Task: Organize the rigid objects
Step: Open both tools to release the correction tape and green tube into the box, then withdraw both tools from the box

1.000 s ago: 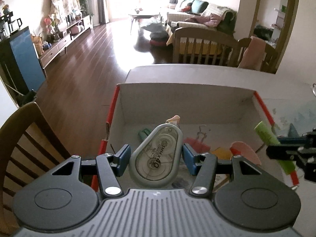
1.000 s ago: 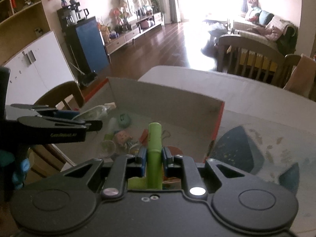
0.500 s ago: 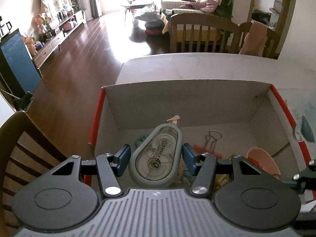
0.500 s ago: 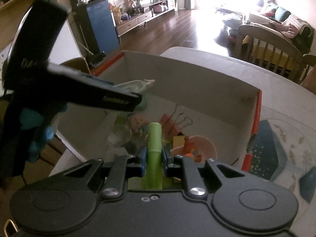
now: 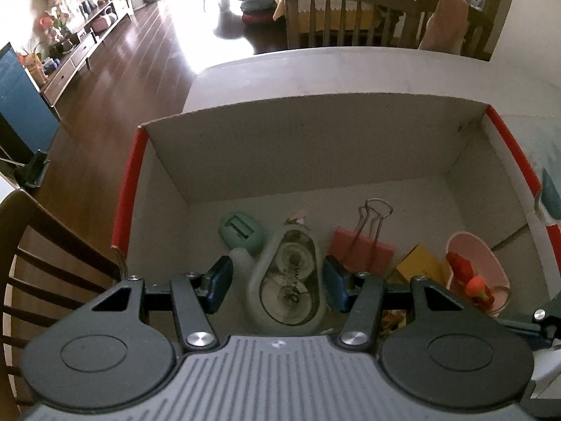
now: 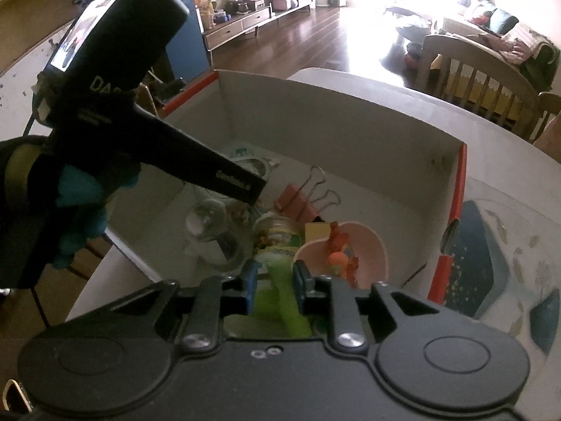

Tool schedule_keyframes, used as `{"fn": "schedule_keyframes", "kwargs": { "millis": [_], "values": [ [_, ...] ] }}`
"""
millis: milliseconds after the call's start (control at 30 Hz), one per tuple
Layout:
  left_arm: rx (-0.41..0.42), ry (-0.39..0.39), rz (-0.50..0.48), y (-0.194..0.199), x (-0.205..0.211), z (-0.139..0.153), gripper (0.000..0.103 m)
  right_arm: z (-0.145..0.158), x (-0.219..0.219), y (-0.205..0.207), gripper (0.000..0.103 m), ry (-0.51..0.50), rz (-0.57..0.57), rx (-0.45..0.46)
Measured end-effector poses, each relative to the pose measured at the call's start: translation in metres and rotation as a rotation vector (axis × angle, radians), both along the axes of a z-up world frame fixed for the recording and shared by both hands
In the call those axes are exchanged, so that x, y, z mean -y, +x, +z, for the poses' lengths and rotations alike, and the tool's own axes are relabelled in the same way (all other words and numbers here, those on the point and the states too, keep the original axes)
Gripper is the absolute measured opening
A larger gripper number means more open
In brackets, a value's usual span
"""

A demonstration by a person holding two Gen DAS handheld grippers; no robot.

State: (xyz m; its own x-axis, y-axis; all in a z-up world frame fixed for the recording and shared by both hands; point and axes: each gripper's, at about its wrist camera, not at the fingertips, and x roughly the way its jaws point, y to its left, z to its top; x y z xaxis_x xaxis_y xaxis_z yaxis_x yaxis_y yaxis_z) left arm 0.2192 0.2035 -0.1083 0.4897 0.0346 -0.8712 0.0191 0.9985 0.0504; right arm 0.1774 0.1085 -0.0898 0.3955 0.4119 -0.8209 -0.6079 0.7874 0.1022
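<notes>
1. The correction tape dispenser (image 5: 290, 282) lies on the floor of the cardboard box (image 5: 315, 147), between the blue pads of the left hand-held gripper (image 5: 277, 284). There is a clear gap on each side, so the spread jaws grip nothing.
2. Just beyond that gripper's left pad sits a mint green oval item (image 5: 242, 233). Beyond its right pad lies a pink binder clip (image 5: 361, 251) with its wire handles pointing to the far wall.
3. Further to the right of the left hand-held gripper are a yellow piece (image 5: 419, 268) and a pink bowl (image 5: 480, 266) holding a red and orange toy (image 5: 468, 277).
4. The green tube (image 6: 285, 301) lies between the pads of the right hand-held gripper (image 6: 275, 286). It is tilted, with small gaps at both pads, so the jaws are parted and do not clamp it.
5. Just ahead of the right hand-held gripper are the pink bowl (image 6: 371, 249) and a small printed jar (image 6: 277, 231). A clear round item (image 6: 207, 221) lies ahead to its left.
6. The box stands on a pale surface (image 6: 498, 147), and a patterned mat (image 6: 491, 256) lies to the right of the right hand-held gripper.
</notes>
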Motion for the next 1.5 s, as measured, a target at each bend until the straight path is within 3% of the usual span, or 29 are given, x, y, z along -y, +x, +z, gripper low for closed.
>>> {"fn": "schedule_keyframes", "kwargs": {
  "millis": [600, 833, 967, 1167, 1233, 1433, 1500],
  "values": [
    [0.13, -0.023, 0.037, -0.048, -0.002, 0.046, 0.057, 0.031, 0.03, -0.007, 0.041, 0.106, -0.056, 0.024],
    [0.197, -0.045, 0.041, -0.077, 0.002, 0.068, 0.064, 0.044, 0.047, -0.012, 0.048, 0.151, -0.073, 0.054],
    [0.23, -0.057, 0.044, -0.093, 0.004, 0.078, 0.075, 0.05, 0.051, -0.016, 0.049, 0.178, -0.074, 0.07],
    [0.249, -0.072, 0.051, -0.109, 0.009, 0.086, 0.076, 0.061, 0.06, -0.025, 0.065, 0.221, -0.071, 0.094],
    [0.257, -0.085, 0.051, -0.114, 0.009, 0.089, 0.082, 0.064, 0.062, -0.028, 0.069, 0.235, -0.063, 0.097],
    [0.288, -0.096, 0.057, -0.129, 0.007, 0.096, 0.084, 0.07, 0.068, -0.035, 0.085, 0.267, -0.05, 0.129],
    [0.29, -0.094, 0.061, -0.133, 0.011, 0.096, 0.089, 0.072, 0.071, -0.039, 0.089, 0.278, -0.048, 0.144]
  ]
}}
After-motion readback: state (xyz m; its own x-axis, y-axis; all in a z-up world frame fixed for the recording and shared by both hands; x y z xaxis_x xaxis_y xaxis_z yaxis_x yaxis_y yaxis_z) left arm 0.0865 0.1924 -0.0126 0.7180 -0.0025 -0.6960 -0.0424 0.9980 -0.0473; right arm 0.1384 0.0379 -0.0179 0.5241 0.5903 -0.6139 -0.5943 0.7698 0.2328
